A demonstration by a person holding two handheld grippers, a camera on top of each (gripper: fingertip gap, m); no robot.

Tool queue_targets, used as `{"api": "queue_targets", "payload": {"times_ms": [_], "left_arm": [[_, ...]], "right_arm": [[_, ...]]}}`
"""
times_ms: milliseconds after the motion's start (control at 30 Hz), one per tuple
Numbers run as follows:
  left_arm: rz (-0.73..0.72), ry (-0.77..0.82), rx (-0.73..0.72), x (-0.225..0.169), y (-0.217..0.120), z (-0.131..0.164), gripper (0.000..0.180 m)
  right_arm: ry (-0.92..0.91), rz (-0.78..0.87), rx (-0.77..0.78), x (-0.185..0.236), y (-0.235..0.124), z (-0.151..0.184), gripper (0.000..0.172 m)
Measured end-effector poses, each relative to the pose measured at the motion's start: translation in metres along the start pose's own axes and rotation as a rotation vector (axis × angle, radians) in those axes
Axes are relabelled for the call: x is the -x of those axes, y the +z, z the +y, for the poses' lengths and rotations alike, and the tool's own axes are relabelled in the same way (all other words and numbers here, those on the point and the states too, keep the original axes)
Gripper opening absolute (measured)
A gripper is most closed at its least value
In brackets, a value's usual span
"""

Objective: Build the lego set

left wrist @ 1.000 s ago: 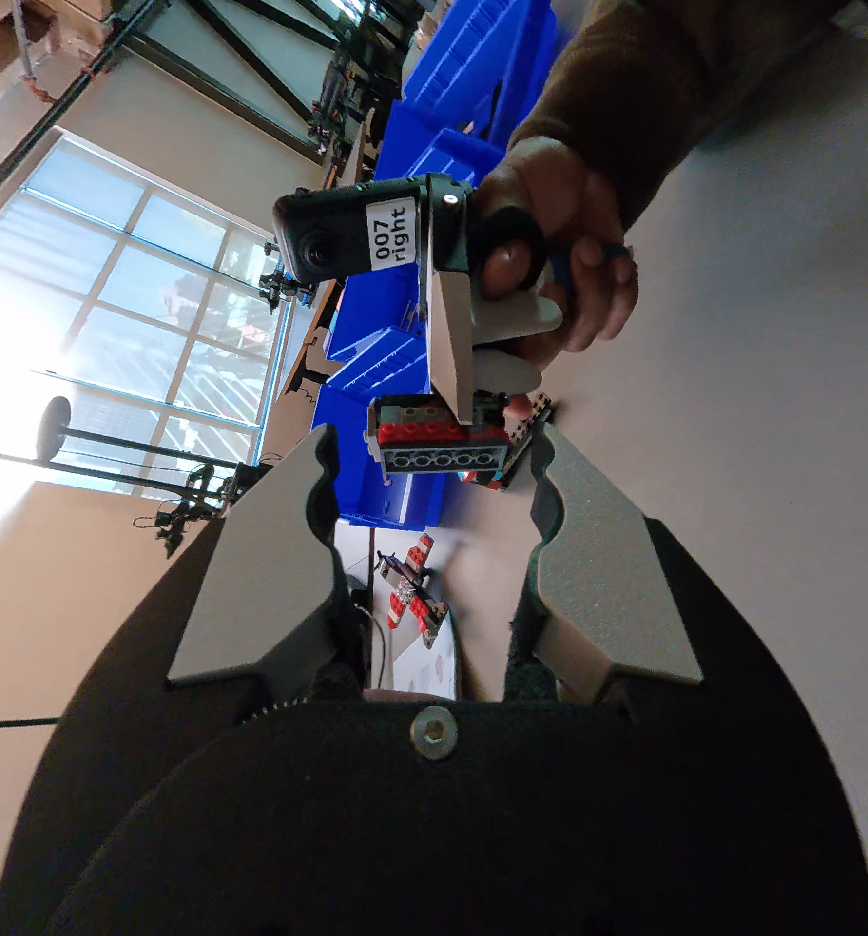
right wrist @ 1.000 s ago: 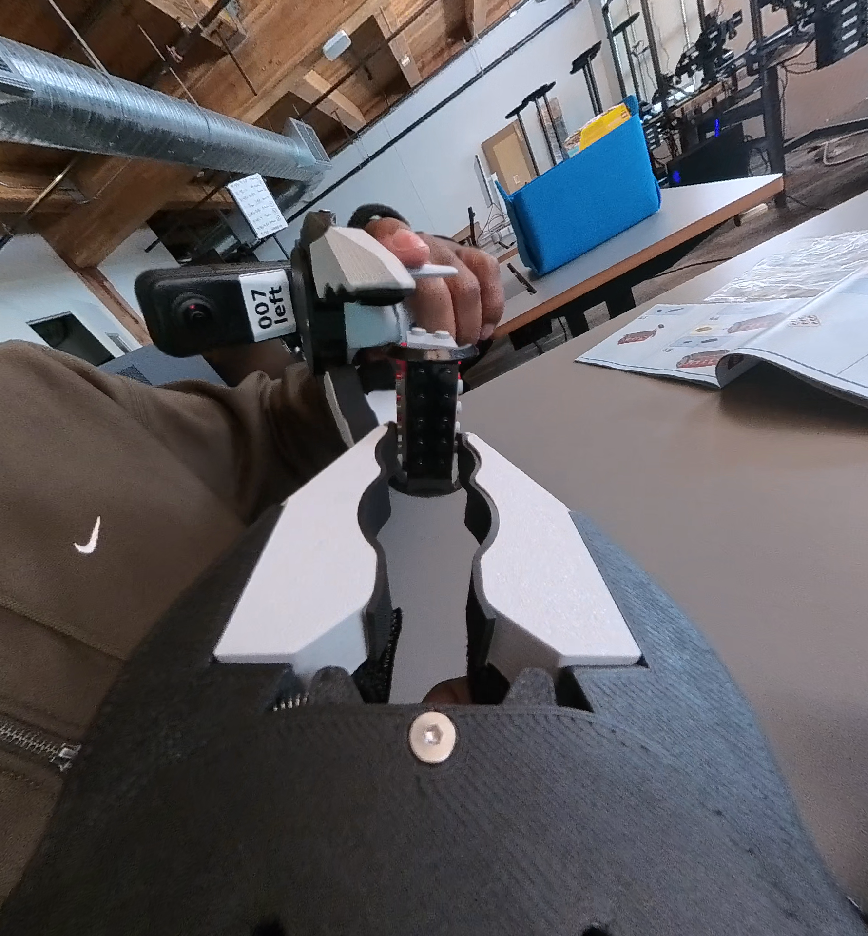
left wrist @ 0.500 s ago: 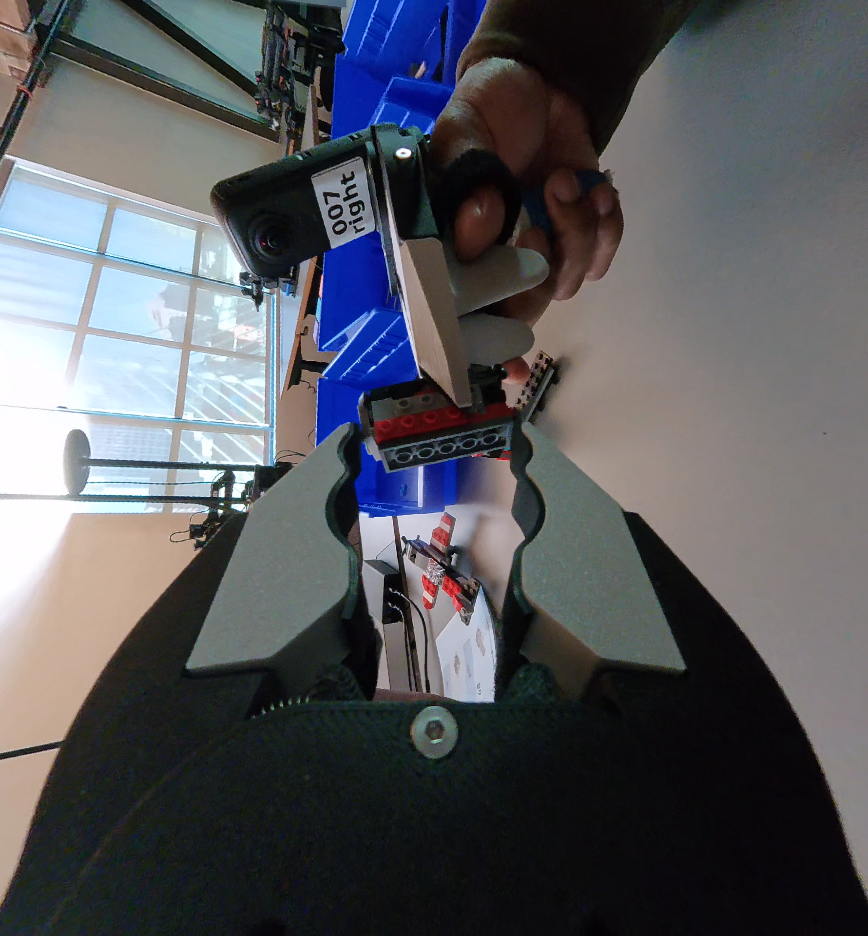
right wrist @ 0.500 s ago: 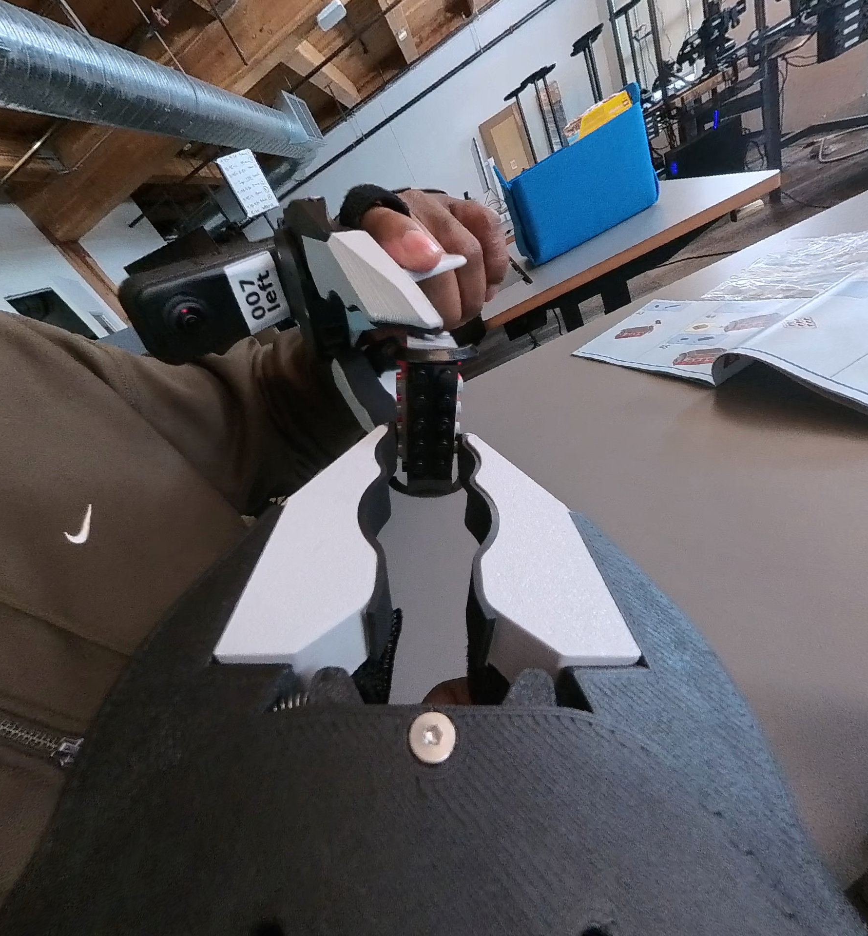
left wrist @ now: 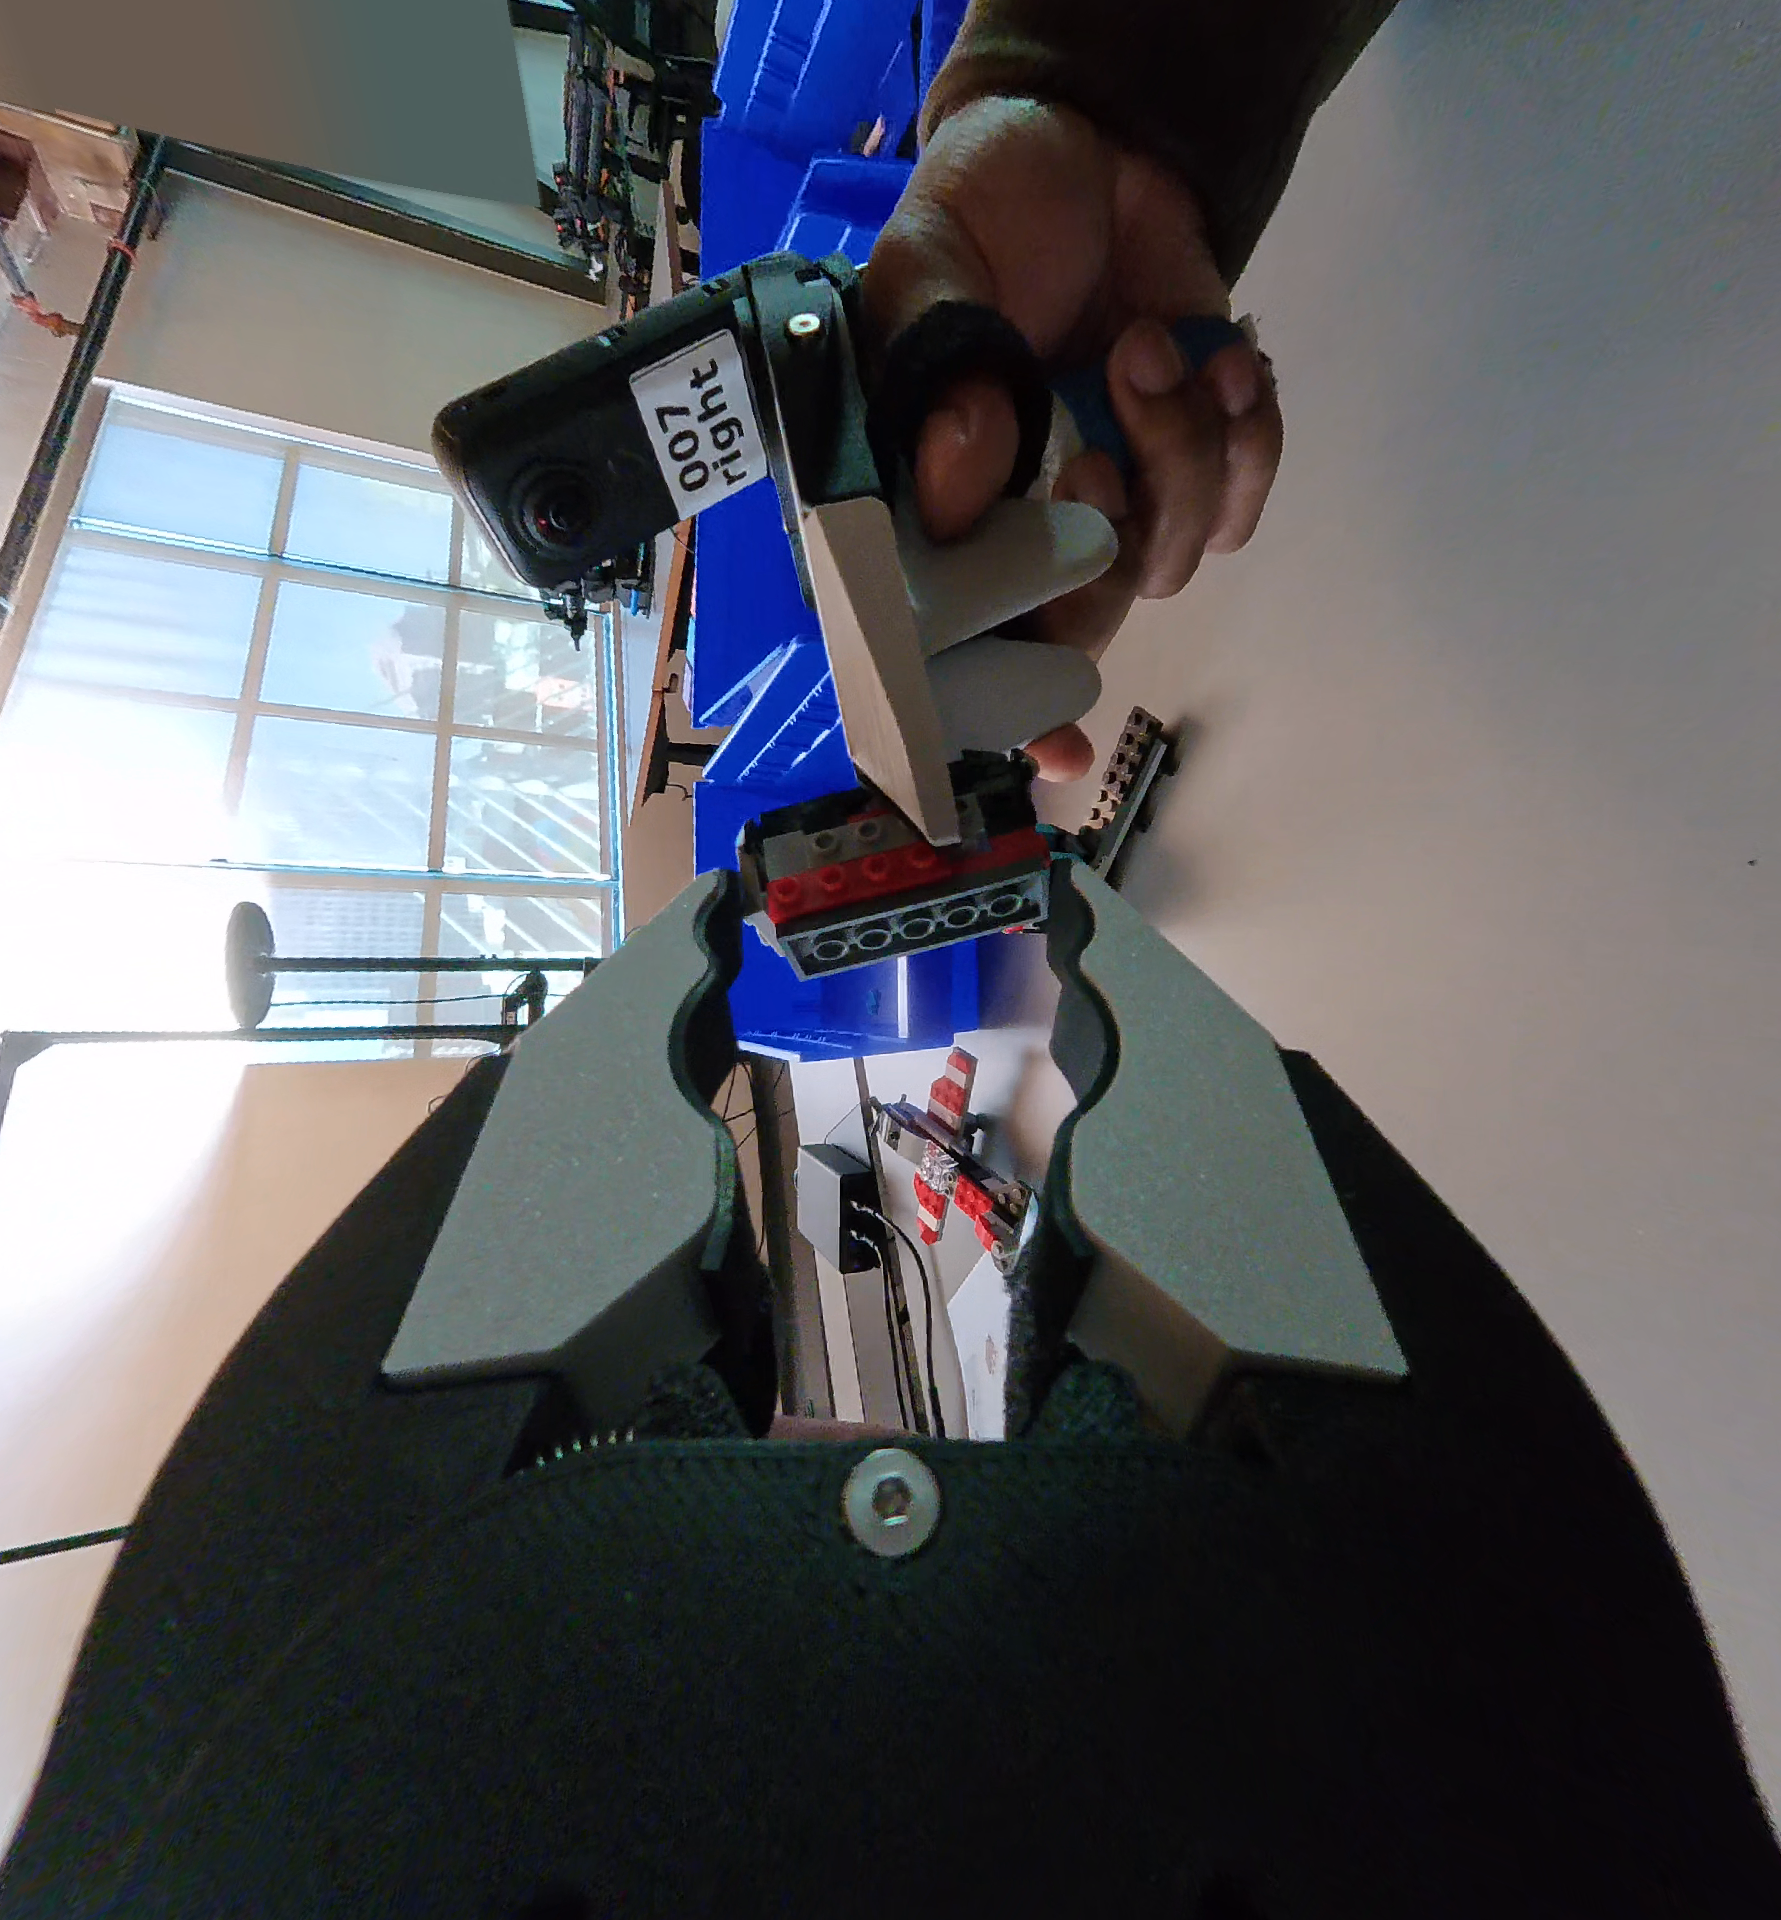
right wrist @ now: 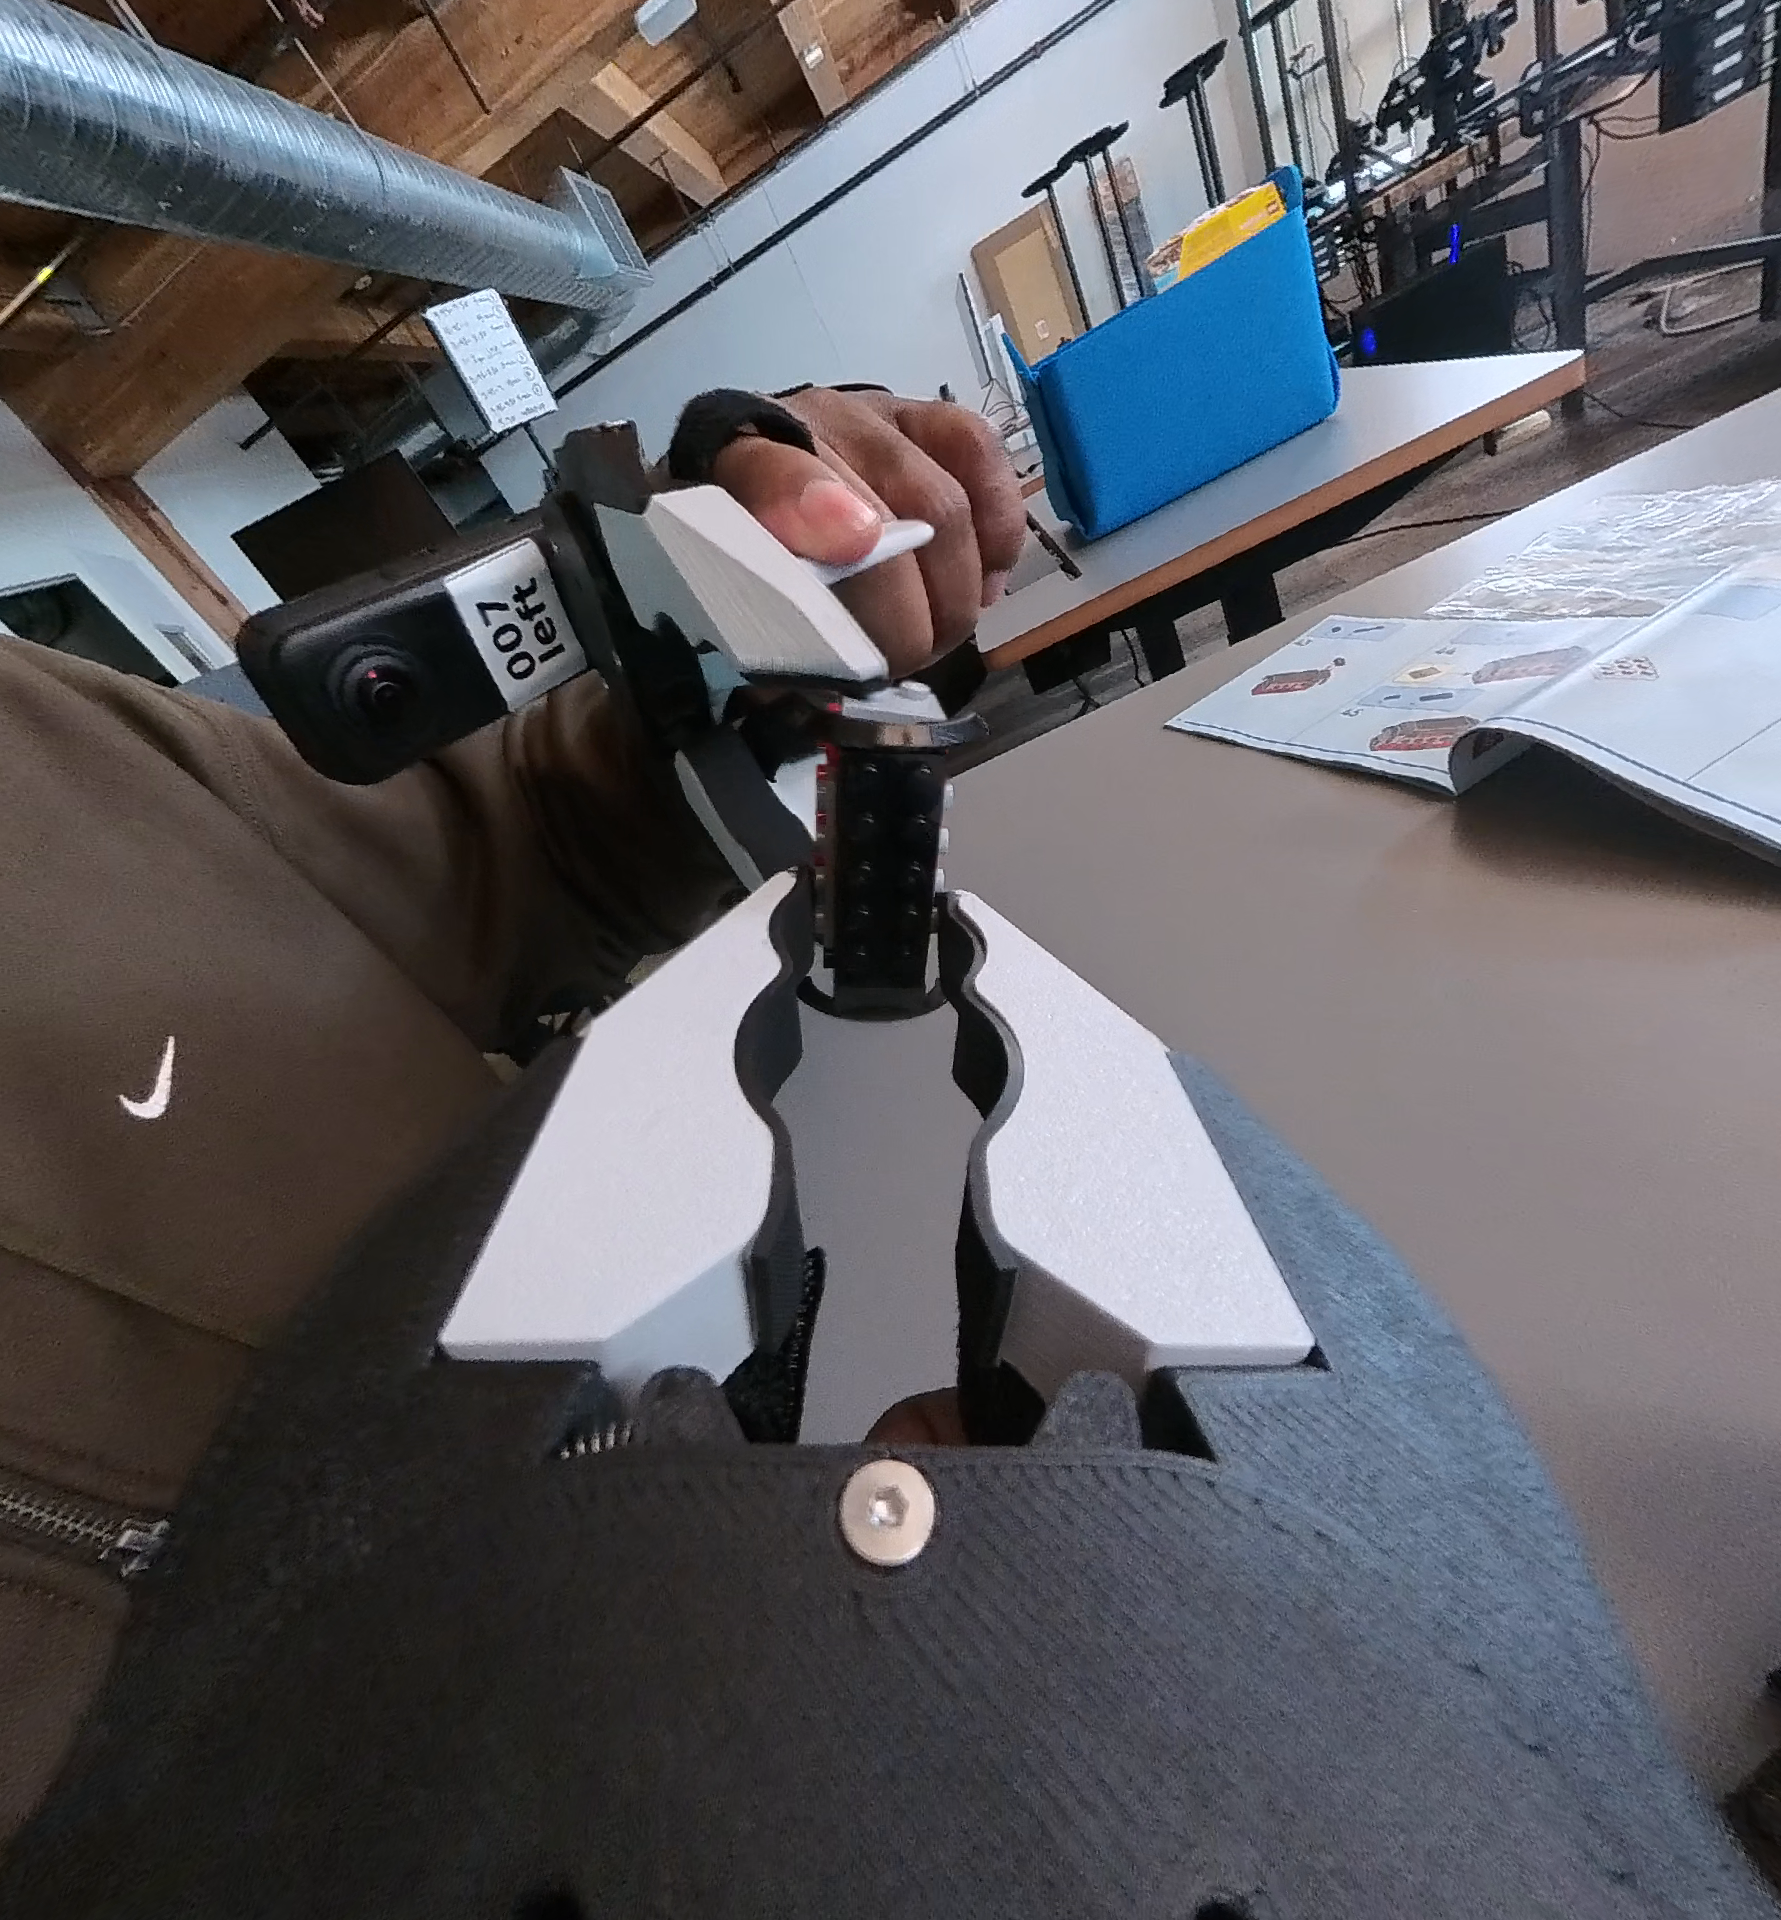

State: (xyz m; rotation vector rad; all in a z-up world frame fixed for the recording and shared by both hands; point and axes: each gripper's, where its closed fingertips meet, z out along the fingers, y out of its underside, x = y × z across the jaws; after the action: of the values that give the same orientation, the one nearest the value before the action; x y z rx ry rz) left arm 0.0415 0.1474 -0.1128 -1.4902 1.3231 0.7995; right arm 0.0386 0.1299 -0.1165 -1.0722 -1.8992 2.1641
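Brick block (left wrist: 901, 883), red, grey and black, held off the tabletop (left wrist: 1540, 727) between both tools. Seen end-on in the left wrist view, with a row of round sockets along the underside; seen lengthwise in the right wrist view as a black studded face (right wrist: 881, 873) running toward 12 o'clock.

Shown only by the left view: windows at 9 o'clock, blue bins (left wrist: 761, 675) at 12, a thin studded strip (left wrist: 1135, 774) lying on the tabletop at 1 o'clock just past the block, a small red-and-white brick model (left wrist: 953, 1153) and a black box with cable between the fingers lower down. Shown only by the right view: an open booklet (right wrist: 1551, 707) at 2 o'clock, a blue bin (right wrist: 1177, 416) on another table at 1, a duct at 11, a brown sleeve at 9.

Right hand-held gripper (right wrist: 875, 935) narrowly parted and clenched on the block's near end, both pads pressed against its sides; in the left view, one grey finger (left wrist: 886, 675) coming down onto the block's top from 12 o'clock and covering part of it. Left hand-held gripper (left wrist: 891, 914) spread wide, tips bracketing the two ends of the block; right tip touching the end, contact at the left tip too close to call, so grasp not certain. In the right view, its upper finger (right wrist: 761, 592) lying over the block's far end.
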Motion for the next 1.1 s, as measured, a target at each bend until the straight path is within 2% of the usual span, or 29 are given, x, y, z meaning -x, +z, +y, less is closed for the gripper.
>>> {"api": "queue_targets", "payload": {"times_ms": [633, 1100], "left_arm": [[0.083, -0.084, 0.022, -0.0058, -0.0011, -0.0023, 0.057], [0.100, -0.084, 0.009, -0.0083, -0.0031, -0.0044, 0.057]], "right_arm": [[-0.078, 0.018, 0.030, 0.0022, 0.0022, 0.0042, 0.024], [-0.088, -0.002, 0.036, 0.0055, 0.0034, 0.0064, 0.024]]}}
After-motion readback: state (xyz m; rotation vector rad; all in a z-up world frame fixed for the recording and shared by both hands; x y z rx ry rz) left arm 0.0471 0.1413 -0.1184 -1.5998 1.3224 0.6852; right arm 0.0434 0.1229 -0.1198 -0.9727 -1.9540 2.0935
